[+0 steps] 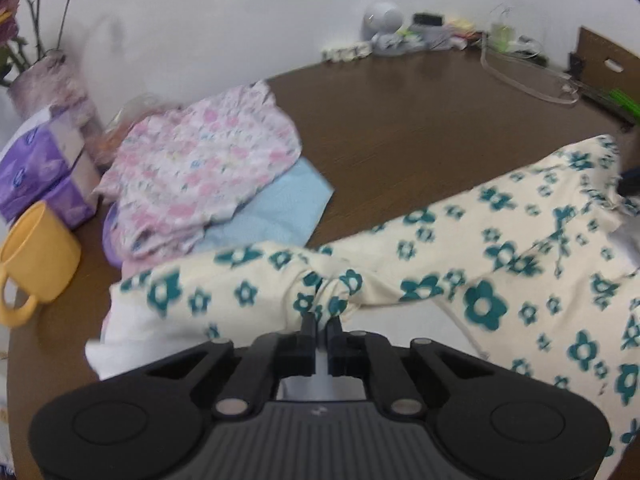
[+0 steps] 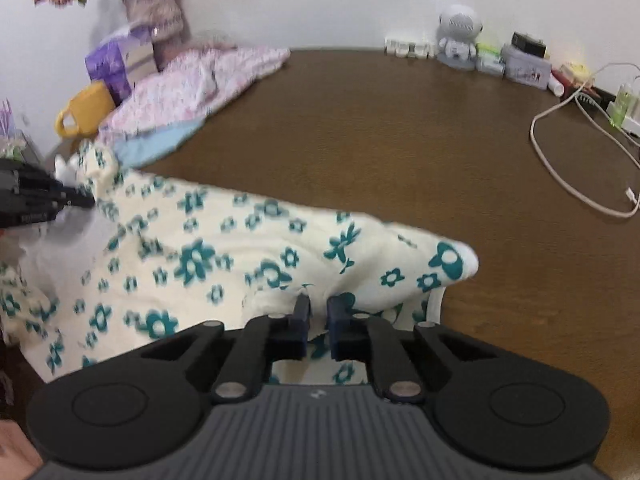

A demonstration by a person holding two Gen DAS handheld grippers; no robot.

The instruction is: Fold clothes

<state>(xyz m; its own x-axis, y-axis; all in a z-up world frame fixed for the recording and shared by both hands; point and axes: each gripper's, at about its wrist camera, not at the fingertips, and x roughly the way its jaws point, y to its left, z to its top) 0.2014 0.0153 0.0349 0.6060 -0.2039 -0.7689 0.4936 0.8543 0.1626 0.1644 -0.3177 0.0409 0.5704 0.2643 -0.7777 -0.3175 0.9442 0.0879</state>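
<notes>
Cream garment w/ teal flowers (image 1: pixel 460 264) lay across the near part of the brown table (image 2: pixel 380 128), stretched btwn both tools. Left gripper (image 1: pixel 319 322) was pressed together on a bunched bit of the cloth at its left end; right gripper (image 2: pixel 318 308) likewise pinched a fold near the right end, fabric puckered at each pinch. From the right wrist cam the left tool showed at the far-left edge, biting the other end. No earlier pic to compare, so just the hold as it stood. Judging by that, the step was prob. lifting or dragging the piece to lay it flat or fold it over; to do it well I'd keep both pinches firm, hold the span taut & level, move the two hands together so it didn't twist, and let the loose lower part trail w/out bunching. Just beyond on the left sat a pink floral garment (image 1: pixel 200 168) on top of a light blue cloth (image 1: pixel 280 208), touching or nearly touching the cream one, so a sweep that way could've snagged the pile. Yellow mug (image 1: pixel 36 264) & purple tissue boxes (image 1: pixel 36 168) stood beside that; vase (image 1: pixel 48 80) behind. Centre of the table was bare. Farther off: white cable (image 2: pixel 560 168) on the right, small robot figure (image 2: pixel 458 36) & clutter by the wall, well apart.
</notes>
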